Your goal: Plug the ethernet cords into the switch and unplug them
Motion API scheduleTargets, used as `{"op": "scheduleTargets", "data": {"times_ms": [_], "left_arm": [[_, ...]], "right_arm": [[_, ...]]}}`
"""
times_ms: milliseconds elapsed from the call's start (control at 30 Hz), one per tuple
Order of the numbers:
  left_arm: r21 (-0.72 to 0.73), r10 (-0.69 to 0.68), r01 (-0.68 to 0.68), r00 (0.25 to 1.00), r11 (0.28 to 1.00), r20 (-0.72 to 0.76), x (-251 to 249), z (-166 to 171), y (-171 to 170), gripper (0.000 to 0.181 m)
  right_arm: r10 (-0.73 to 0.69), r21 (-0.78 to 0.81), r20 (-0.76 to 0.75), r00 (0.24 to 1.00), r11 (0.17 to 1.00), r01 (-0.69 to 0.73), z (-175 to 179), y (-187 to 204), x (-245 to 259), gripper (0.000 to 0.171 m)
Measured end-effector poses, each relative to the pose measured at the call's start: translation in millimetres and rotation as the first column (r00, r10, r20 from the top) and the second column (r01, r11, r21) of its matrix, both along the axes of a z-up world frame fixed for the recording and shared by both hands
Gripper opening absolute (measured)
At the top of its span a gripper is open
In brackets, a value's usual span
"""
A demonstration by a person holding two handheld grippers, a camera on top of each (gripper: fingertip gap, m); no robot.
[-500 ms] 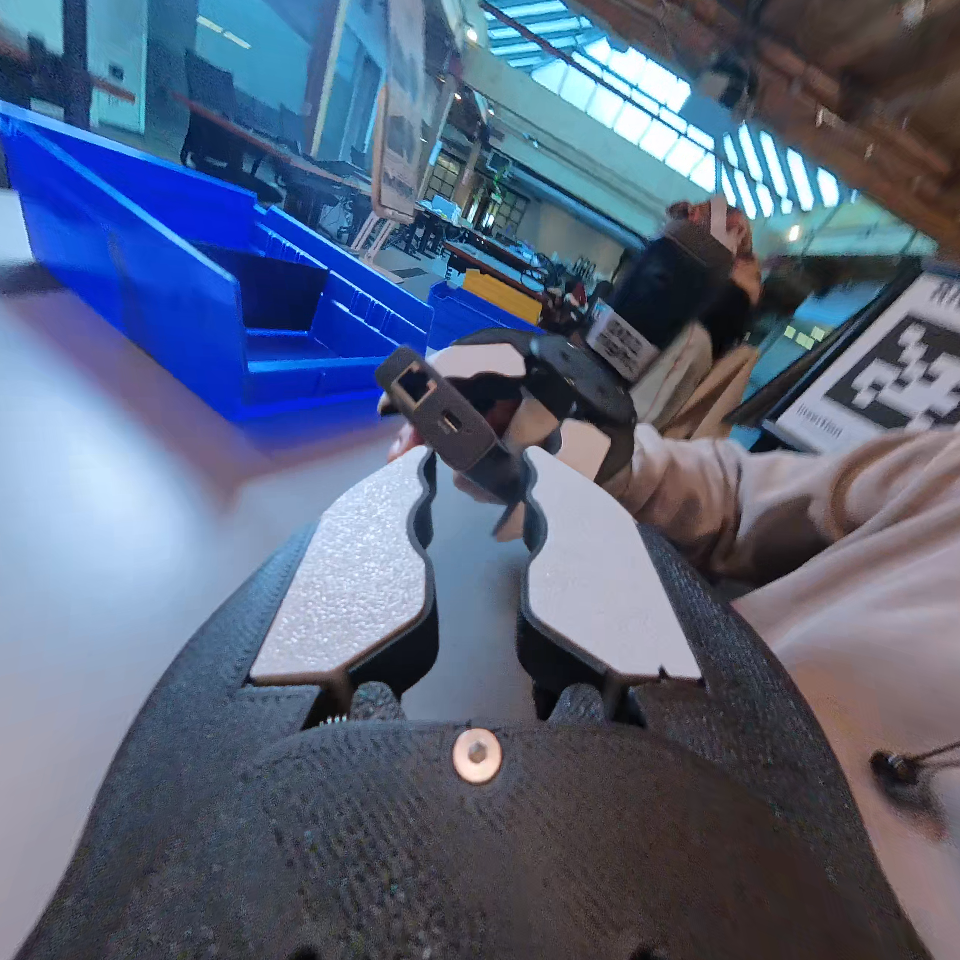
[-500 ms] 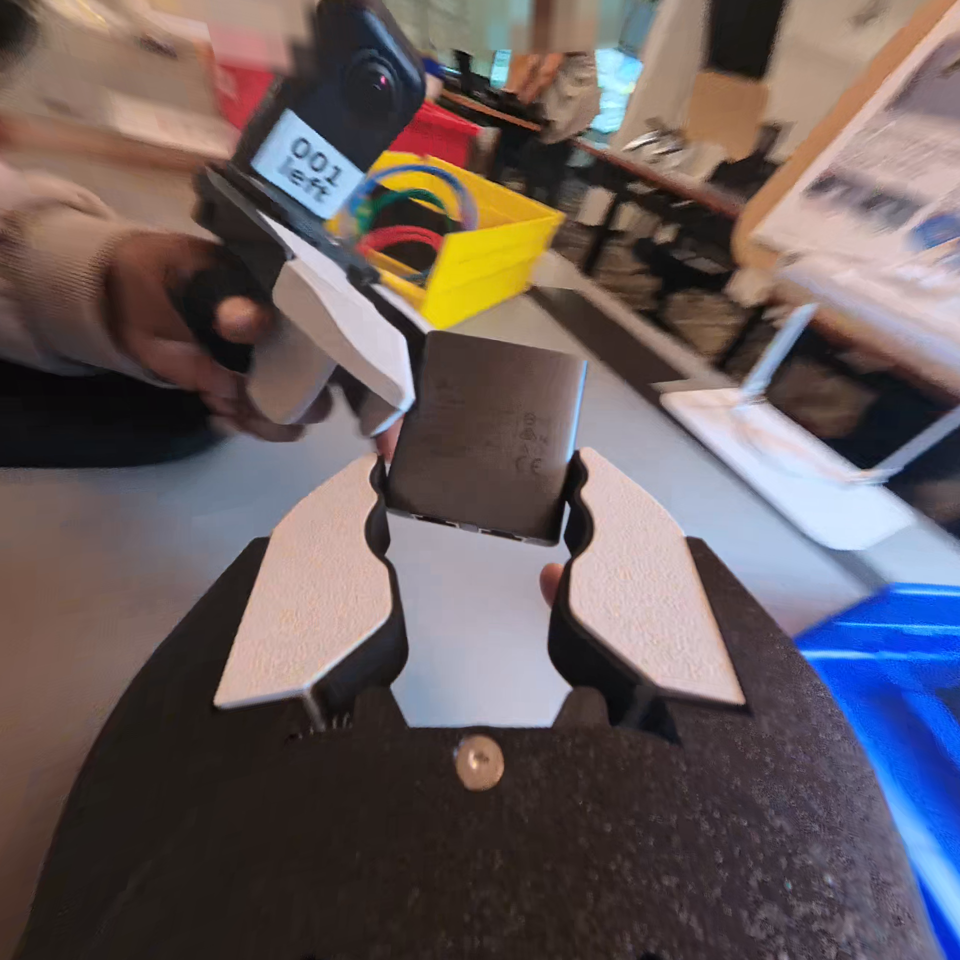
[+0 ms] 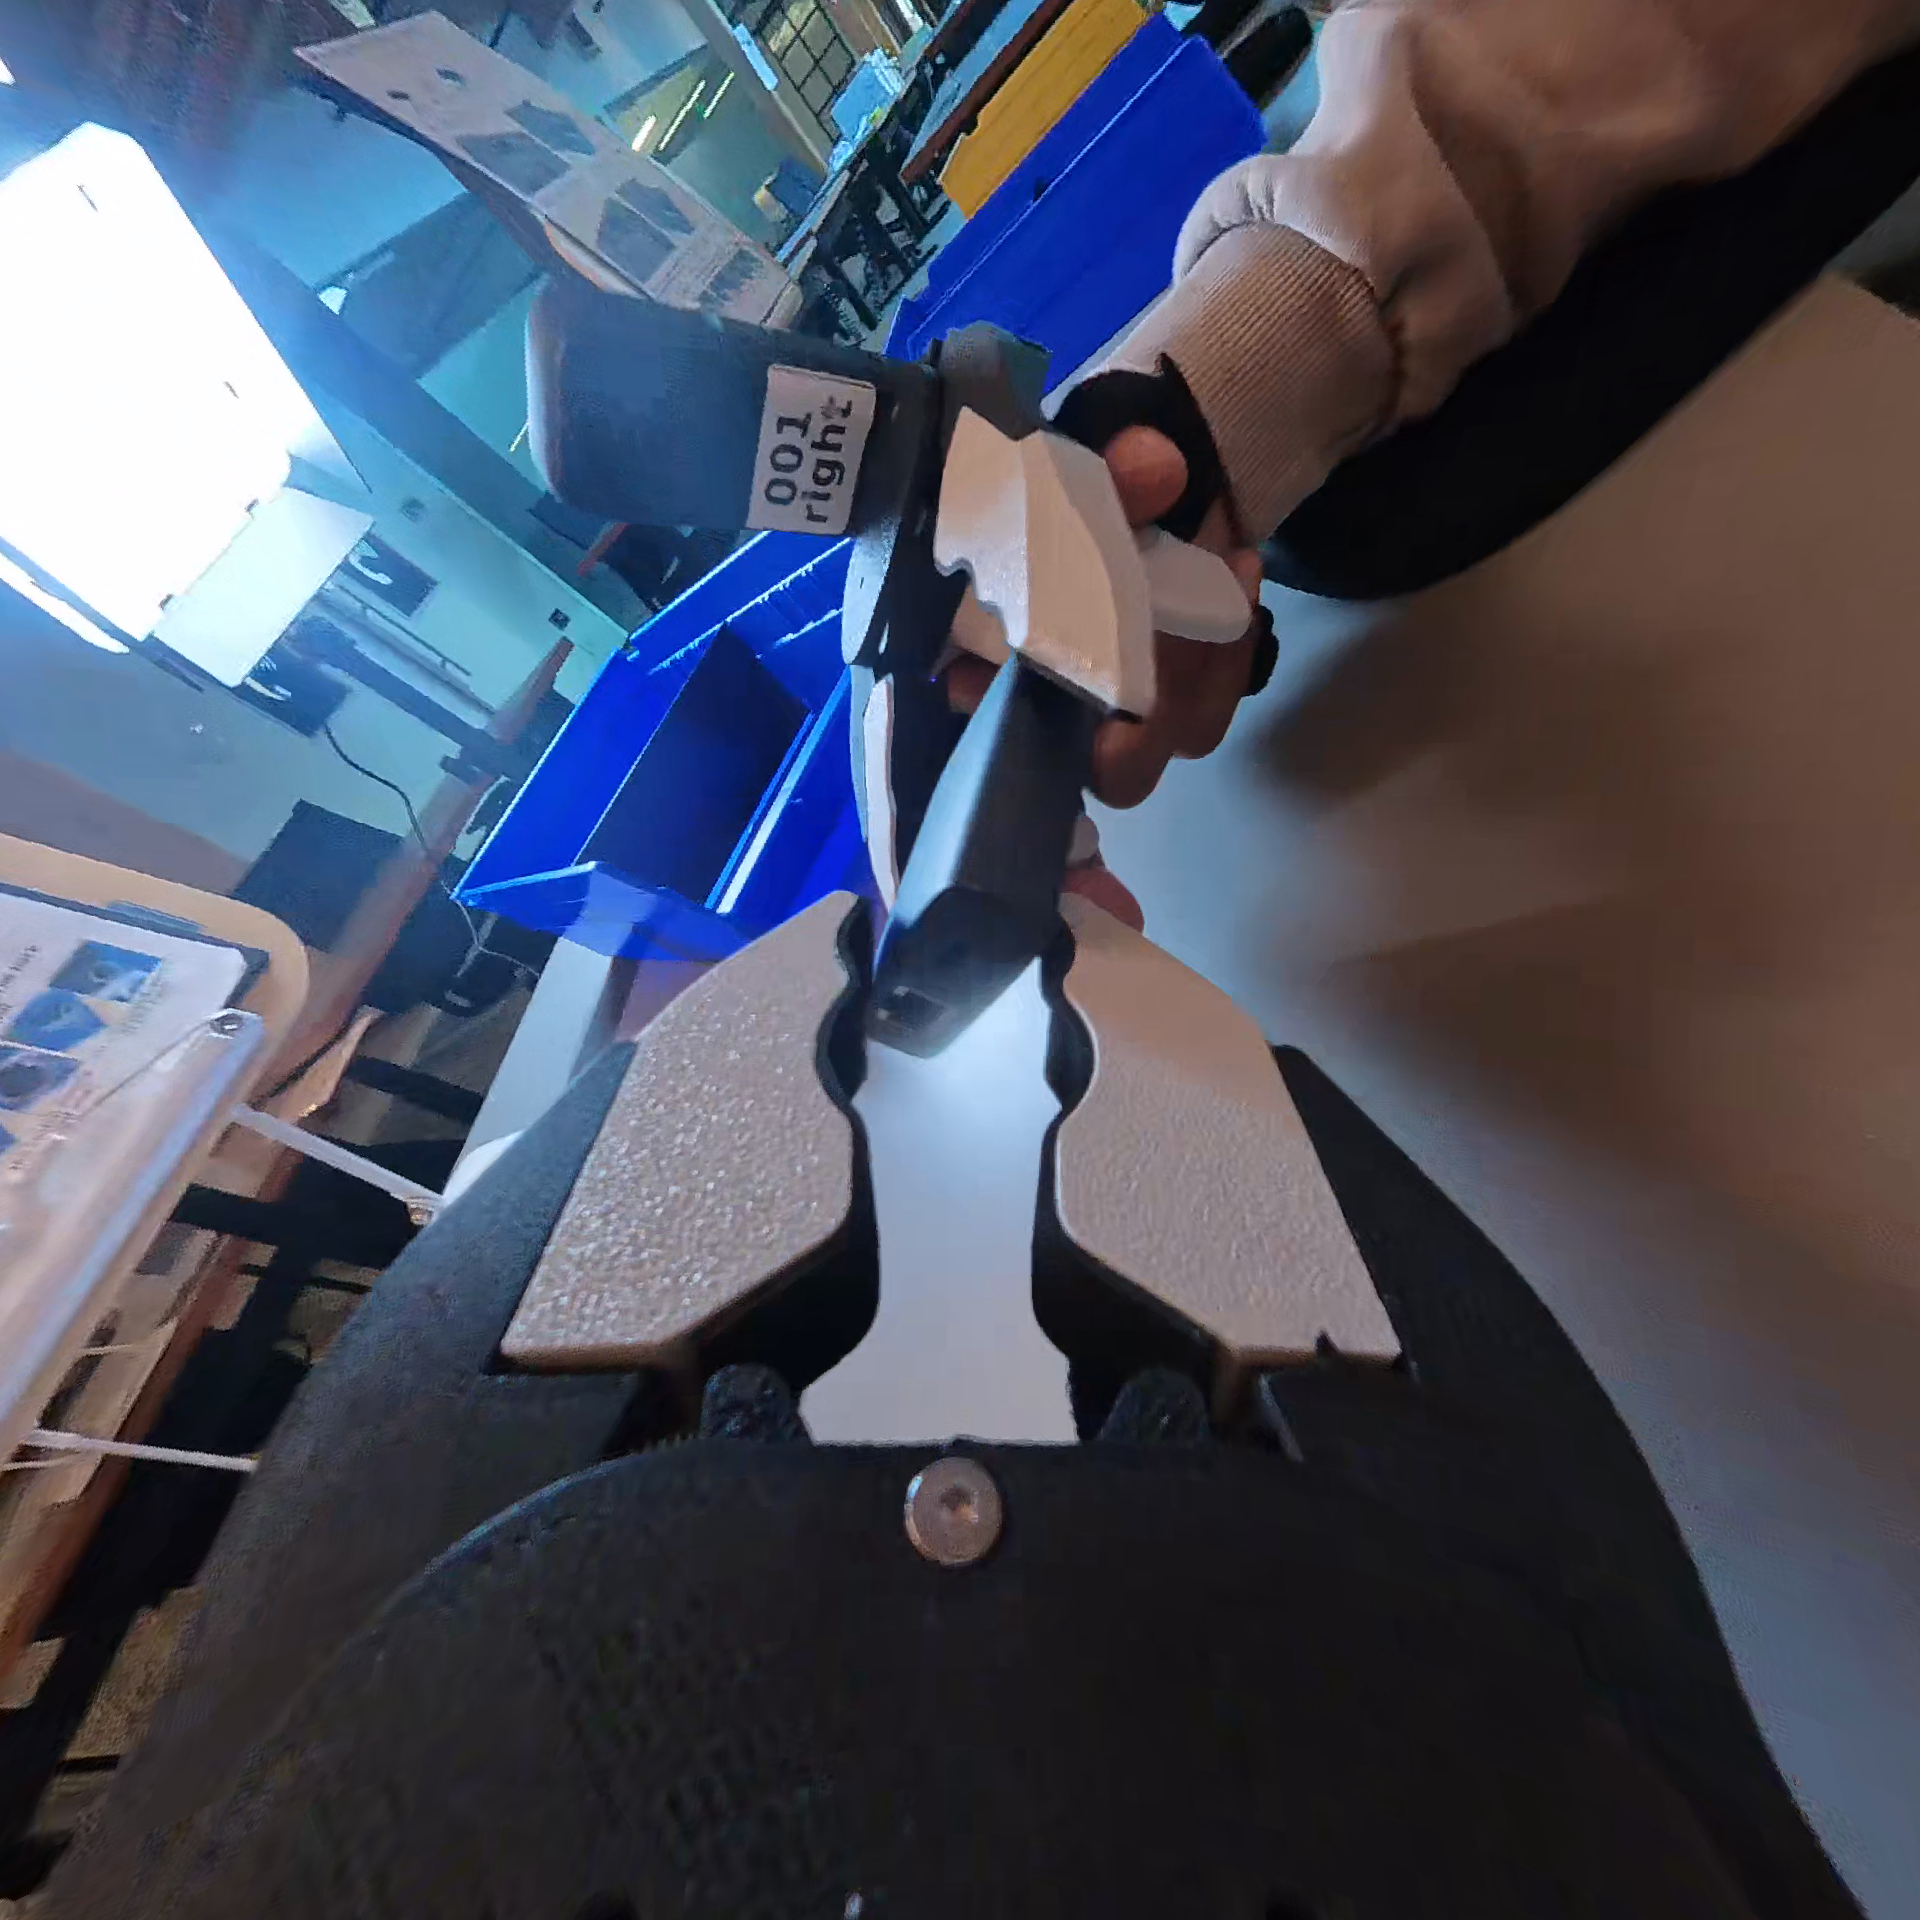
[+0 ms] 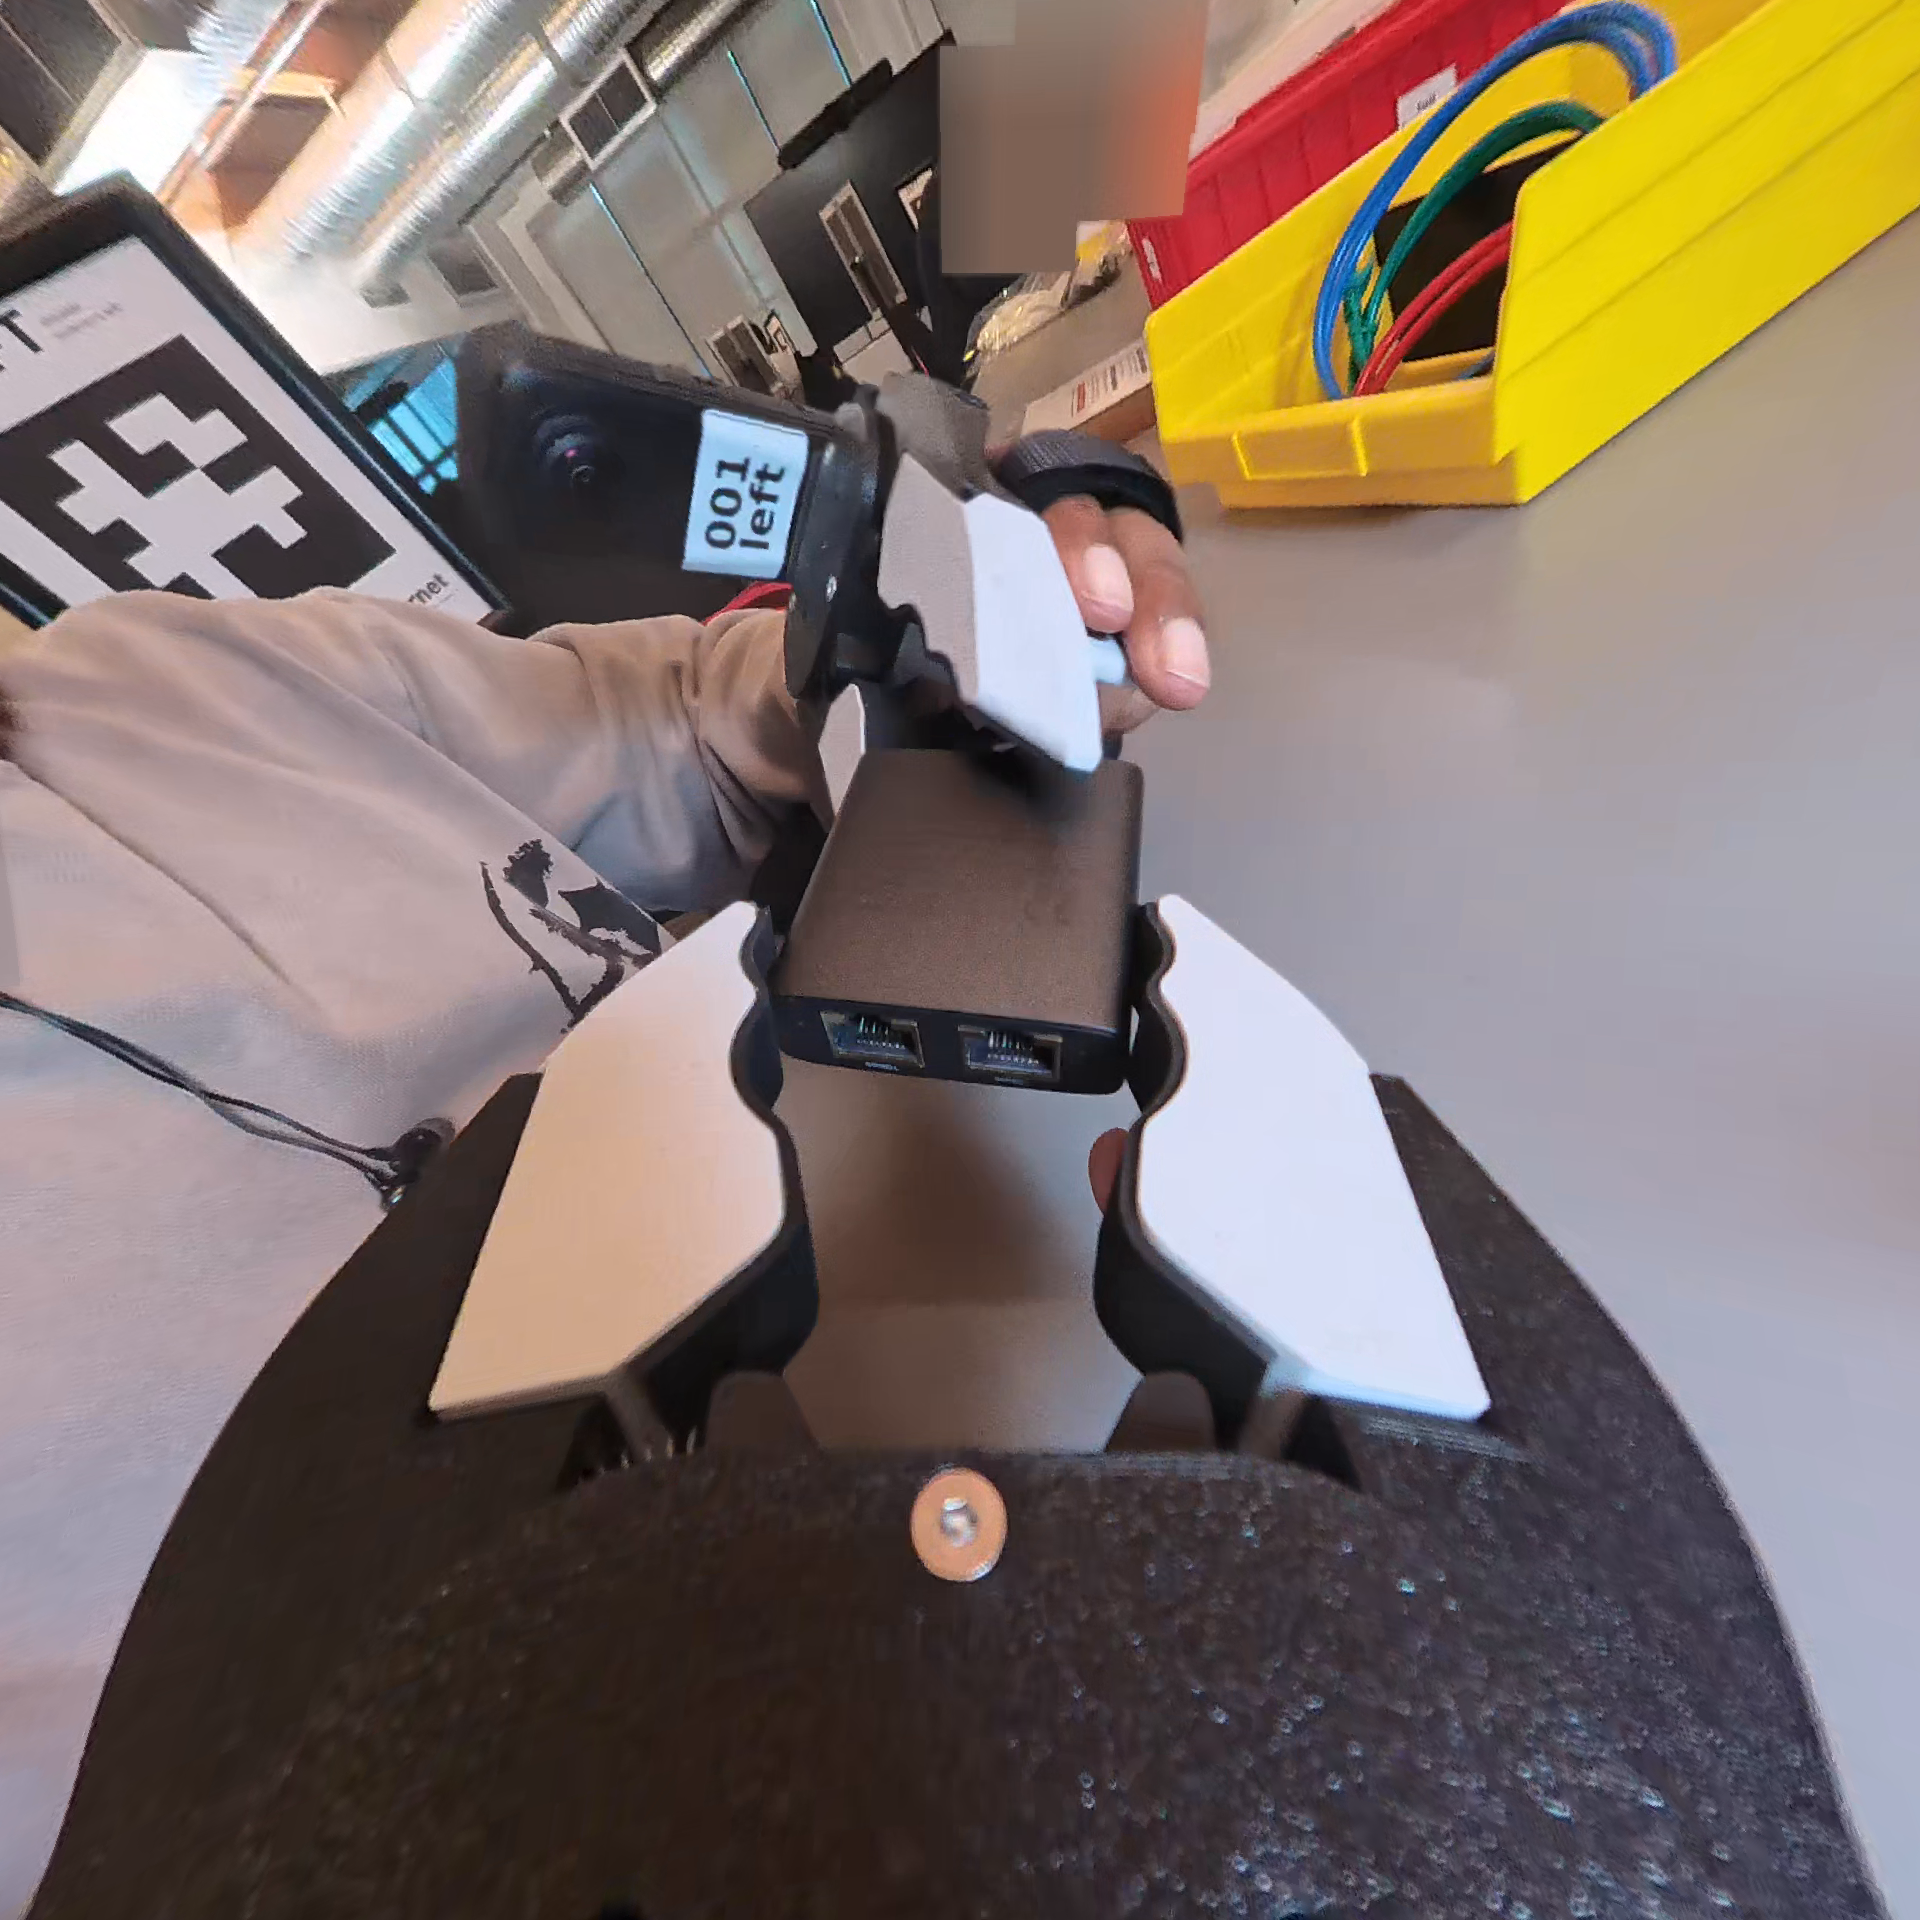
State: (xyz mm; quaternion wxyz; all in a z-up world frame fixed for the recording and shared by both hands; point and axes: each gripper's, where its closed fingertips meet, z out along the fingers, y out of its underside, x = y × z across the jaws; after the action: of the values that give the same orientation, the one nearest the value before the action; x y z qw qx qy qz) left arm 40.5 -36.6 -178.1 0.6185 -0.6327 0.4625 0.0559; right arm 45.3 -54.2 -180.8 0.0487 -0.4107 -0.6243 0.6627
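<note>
The switch (image 4: pixel 966 894) is a small black box held in the air between both grippers. My right gripper (image 4: pixel 956 935) is shut across its width at the end with two empty ports (image 4: pixel 873 1039). My left gripper (image 3: pixel 951 945) is shut on the thin sides of the other end (image 3: pixel 987 821). One of its white fingers (image 4: pixel 997 613) lies on the switch's top face. Blue, green and red ethernet cords (image 4: pixel 1403 239) lie coiled in a yellow bin (image 4: pixel 1558 343) at the far right. No cord is plugged in.
The grey table (image 4: pixel 1558 831) lies below. A red bin (image 4: pixel 1299 135) stands behind the yellow one. Blue bins (image 3: pixel 686 810) stand at the table's edge in the left wrist view. A black-and-white marker board (image 4: pixel 156 468) stands at the far left. A person's sleeve (image 4: pixel 312 779) is near. The grippers are tip to tip, or close to it.
Both grippers have turned with the switch still held between them. Its port face now points at the right wrist camera, and both views have rolled.
</note>
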Motion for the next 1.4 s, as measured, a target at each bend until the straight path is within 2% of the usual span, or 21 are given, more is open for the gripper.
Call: {"op": "scheduleTargets", "data": {"times_ms": [100, 167, 200, 267, 300, 367, 433, 533, 600, 633, 733, 967, 1167, 1233, 1300, 1400], "left_arm": [[-0.008, -0.004, 0.003, 1.0, 1.0, -0.015, 0, 0, -2, 0.029], [-0.056, -0.008, 0.011, 0.998, 0.998, 0.058, -3, 4, -3, 0.025], [-0.089, -0.006, 0.017, 0.993, 0.996, 0.119, -5, 7, -3, 0.021], [-0.157, 0.015, 0.019, 0.978, 0.987, 0.209, -14, 9, -1, 0.021], [-0.179, 0.019, 0.024, 0.973, 0.984, 0.23, -19, 7, -1, 0.021], [-0.215, 0.014, 0.045, 0.964, 0.975, 0.266, -21, 2, -1, 0.021], [-0.237, -0.019, 0.092, 0.956, 0.967, 0.294, -15, -1, -3, 0.021], [-0.221, -0.106, 0.182, 0.942, 0.958, 0.319, 2, 2, -13, 0.021], [-0.198, -0.133, 0.204, 0.938, 0.959, 0.32, 8, 5, -16, 0.021], [-0.19, -0.144, 0.211, 0.938, 0.959, 0.316, 9, 6, -17, 0.021], [-0.179, -0.154, 0.218, 0.936, 0.959, 0.317, 8, 6, -18, 0.021], [-0.171, -0.108, 0.145, 0.972, 0.975, 0.207, 2, -5, -12, 0.022], [-0.179, -0.113, 0.151, 0.972, 0.972, 0.209, 3, -8, -12, 0.022], [-0.199, -0.096, 0.15, 0.962, 0.968, 0.258, 1, -6, -11, 0.024], [-0.181, -0.096, 0.174, 0.922, 0.968, 0.374, -6, 12, -12, 0.027], [-0.101, -0.01, 0.068, 0.872, 0.993, 0.489, -48, 52, -8, 0.028]], "right_arm": [[0.009, -0.03, 0.013, 1.0, 1.0, -0.008, 1, -1, 0, 0.065], [-0.042, -0.005, -0.019, 0.999, 0.999, 0.042, 3, 3, -4, 0.064], [-0.085, 0.048, -0.068, 0.994, 0.995, 0.088, 5, 8, -6, 0.058], [-0.142, 0.216, -0.197, 0.97, 0.959, 0.184, 8, 16, -7, 0.065], [-0.153, 0.327, -0.244, 0.958, 0.917, 0.23, 4, 19, -8, 0.066], [-0.143, 0.547, -0.309, 0.94, 0.782, 0.299, -11, 24, -10, 0.066], [-0.108, 0.664, -0.353, 0.929, 0.671, 0.33, -23, 20, -13, 0.062], [-0.065, 0.697, -0.401, 0.914, 0.626, 0.35, -25, 9, -18, 0.045], [-0.035, 0.699, -0.429, 0.902, 0.62, 0.357, -23, 3, -18, 0.028], [-0.023, 0.699, -0.438, 0.899, 0.62, 0.357, -22, 1, -18, 0.025], [-0.016, 0.7, -0.457, 0.89, 0.611, 0.37, -17, -1, -15, 0.023], [-0.037, 0.729, -0.449, 0.893, 0.563, 0.39, -20, 7, -17, 0.021], [-0.012, 0.754, -0.46, 0.888, 0.523, 0.398, -21, 7, -15, 0.021], [-0.021, 0.761, -0.467, 0.884, 0.5, 0.414, -20, 9, -17, 0.021], [-0.056, 0.751, -0.487, 0.871, 0.482, 0.451, -13, 14, -19, 0.021], [-0.136, 0.721, -0.506, 0.852, 0.476, 0.503, -2, 31, -18, 0.021]]}}
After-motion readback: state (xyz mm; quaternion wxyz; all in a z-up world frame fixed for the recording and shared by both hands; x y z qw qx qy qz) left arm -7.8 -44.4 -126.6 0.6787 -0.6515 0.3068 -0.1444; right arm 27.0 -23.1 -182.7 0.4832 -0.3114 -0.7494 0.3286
